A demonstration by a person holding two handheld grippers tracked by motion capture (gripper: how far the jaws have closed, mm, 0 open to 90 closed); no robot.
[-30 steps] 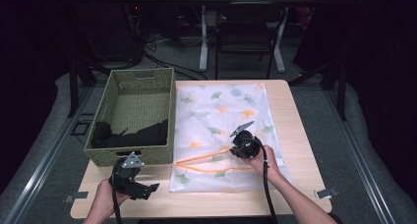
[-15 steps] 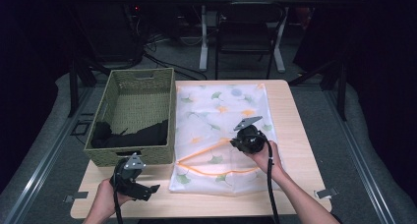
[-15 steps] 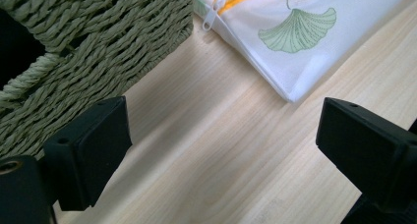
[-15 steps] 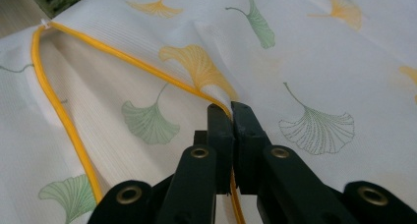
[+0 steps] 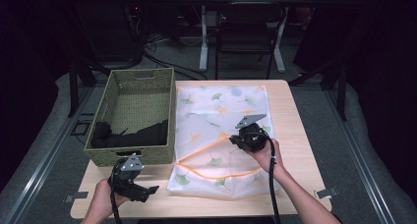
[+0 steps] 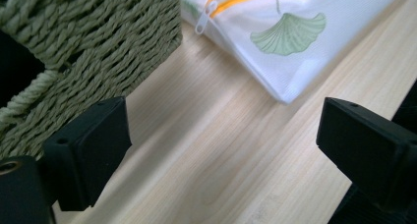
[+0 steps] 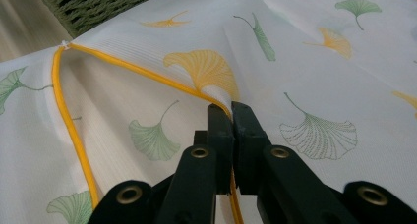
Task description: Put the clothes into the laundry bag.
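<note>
Table point(image 5: 295, 111) was lit from overhead | surroundings were dark from 9 to 3 o'clock | gripper views' near jaws were soft.

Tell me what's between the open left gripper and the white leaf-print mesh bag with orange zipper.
Bare wooden table: the left gripper view shows it between the left gripper and the white mesh bag's corner, woven green basket alongside.

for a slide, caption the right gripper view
Right gripper shut on the orange-zippered edge of a ginkgo-print mesh bag.
</note>
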